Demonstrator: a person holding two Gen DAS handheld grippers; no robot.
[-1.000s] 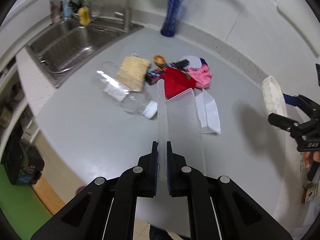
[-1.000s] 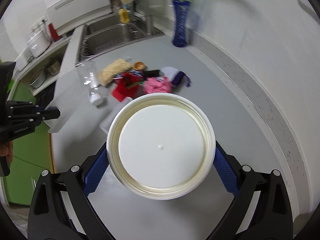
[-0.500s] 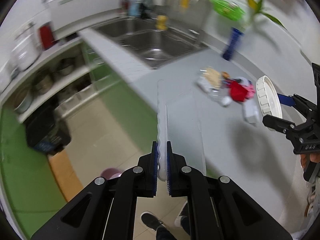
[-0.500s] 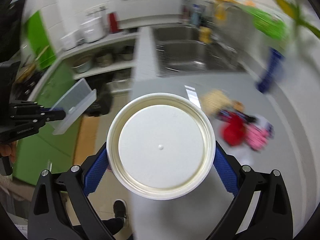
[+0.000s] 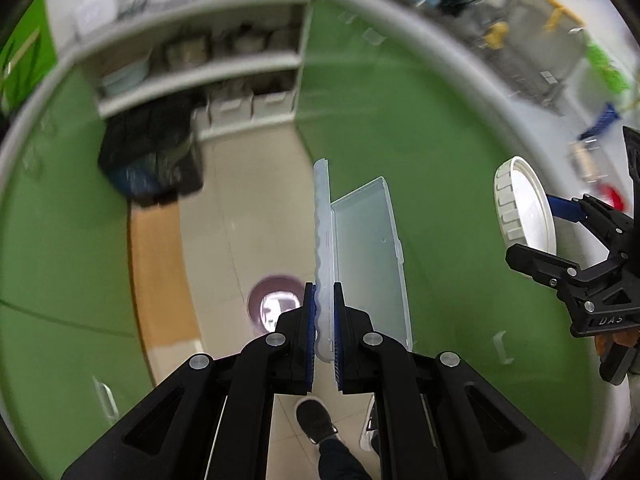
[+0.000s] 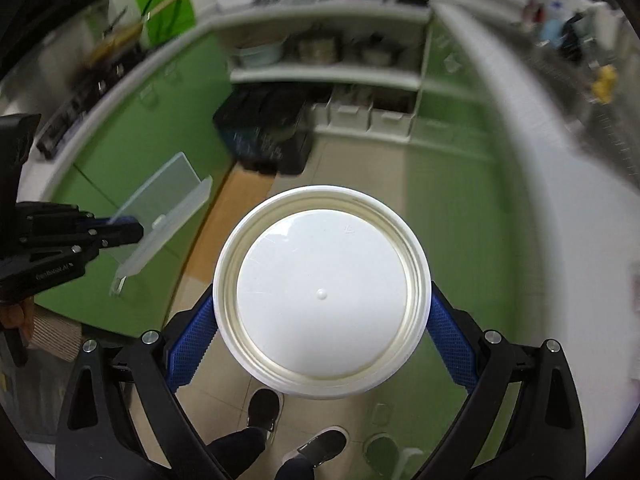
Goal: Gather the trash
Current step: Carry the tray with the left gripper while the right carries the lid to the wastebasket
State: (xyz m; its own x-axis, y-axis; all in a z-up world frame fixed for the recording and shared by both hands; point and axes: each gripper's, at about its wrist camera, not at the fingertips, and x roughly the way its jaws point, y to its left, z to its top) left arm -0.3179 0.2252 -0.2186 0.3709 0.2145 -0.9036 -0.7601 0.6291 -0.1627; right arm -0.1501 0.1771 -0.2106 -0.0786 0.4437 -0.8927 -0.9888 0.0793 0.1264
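Two loads: left hand-held gripper (image 5: 323,316) clamping clear box (image 5: 362,248); right hand-held gripper (image 6: 322,316) pinching white lid (image 6: 322,298)

Tiled floor (image 5: 248,208), black bin (image 5: 150,152) on it

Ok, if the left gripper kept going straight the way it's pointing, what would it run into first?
Probably the tiled floor. The left gripper, shut on the clear plastic box, points down past the green cabinets; nothing nearer shows, though depth is unclear.
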